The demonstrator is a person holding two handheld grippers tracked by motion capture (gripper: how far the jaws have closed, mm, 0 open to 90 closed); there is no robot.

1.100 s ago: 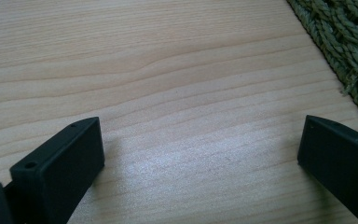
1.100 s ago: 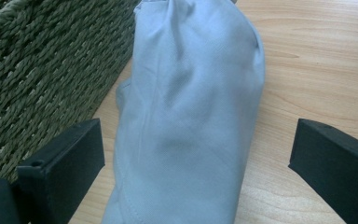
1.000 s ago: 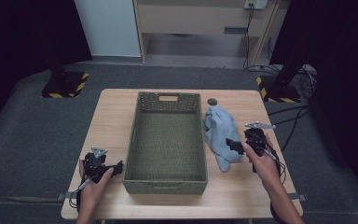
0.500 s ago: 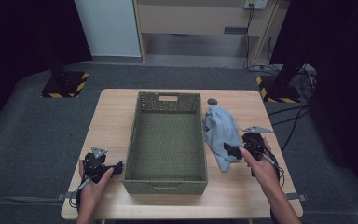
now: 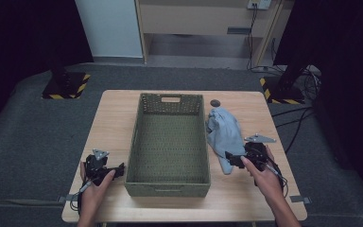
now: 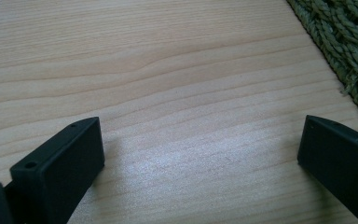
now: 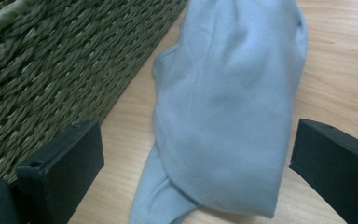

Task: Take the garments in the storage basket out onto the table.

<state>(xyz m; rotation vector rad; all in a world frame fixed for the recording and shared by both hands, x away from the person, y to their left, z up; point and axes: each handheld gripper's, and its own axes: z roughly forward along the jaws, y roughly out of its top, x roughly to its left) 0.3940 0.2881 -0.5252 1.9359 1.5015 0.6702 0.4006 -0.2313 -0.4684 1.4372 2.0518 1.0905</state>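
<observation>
A: Where is the cloth?

B: The light blue cloth (image 5: 226, 134) lies crumpled on the wooden table (image 5: 116, 118), just beside the right wall of the green woven basket (image 5: 168, 176). In the right gripper view the cloth (image 7: 228, 107) runs lengthwise away from the camera, with a stitched hem and a folded corner at its near end.

A: And the right gripper?

B: The right gripper (image 5: 230, 158) is at the cloth's near end, held in the person's right hand (image 5: 261, 172). Its jaws stand wide apart; in its own view the right gripper (image 7: 196, 163) straddles the cloth, one jaw on the basket side and one on the bare-table side. I cannot tell whether the jaws touch the fabric or the table.

A: What about the left one?

B: The left gripper (image 5: 119, 169) rests near the basket's front left corner, in the person's left hand (image 5: 94, 182). Its jaws are spread too, with nothing but table between them; the left gripper (image 6: 200, 154) shows bare wood grain, and the basket's weave (image 6: 349, 46) sits at the upper right.

A: Anything inside the basket?

B: No, just its woven floor. A small dark round object (image 5: 214, 102) lies on the table beyond the cloth, near the basket's far right corner.
</observation>
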